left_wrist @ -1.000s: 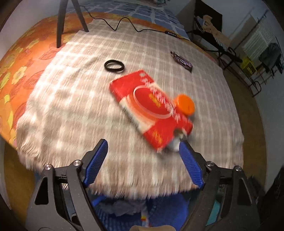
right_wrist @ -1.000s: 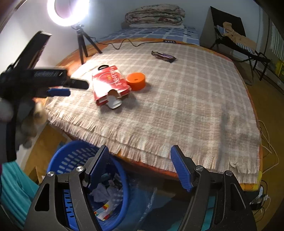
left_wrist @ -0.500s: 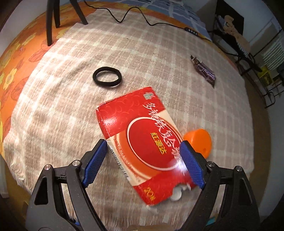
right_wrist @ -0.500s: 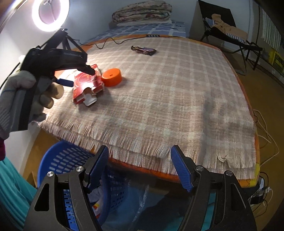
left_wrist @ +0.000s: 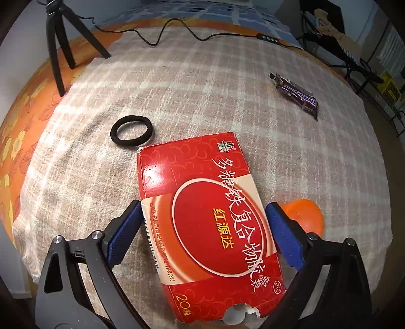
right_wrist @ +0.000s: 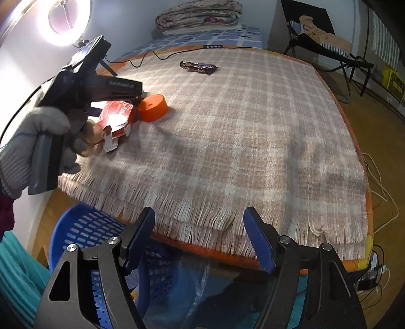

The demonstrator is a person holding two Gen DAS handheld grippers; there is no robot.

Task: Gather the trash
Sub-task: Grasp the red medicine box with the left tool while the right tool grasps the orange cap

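A flat red medicine box (left_wrist: 210, 222) with Chinese print lies on the plaid blanket (left_wrist: 202, 88); it also shows in the right wrist view (right_wrist: 117, 117). My left gripper (left_wrist: 203, 222) is open, its blue pads (left_wrist: 126, 227) straddling the box on both sides. An orange lid (left_wrist: 305, 215) sits just right of the box, seen too in the right wrist view (right_wrist: 153, 106). A brown candy-bar wrapper (left_wrist: 297, 95) lies further back right. My right gripper (right_wrist: 200, 232) is open and empty, off the table's front edge above the blue basket (right_wrist: 83, 232).
A black hair tie (left_wrist: 131, 130) lies left behind the box. A black tripod (left_wrist: 58, 43) and a cable (left_wrist: 177, 30) stand at the back of the table. A ring light (right_wrist: 63, 19) glows at the left. A chair (right_wrist: 329, 48) stands at the right.
My left gripper has moved forward and down over the red box, so its pads now flank the box. My right gripper has stayed near the table's front edge.
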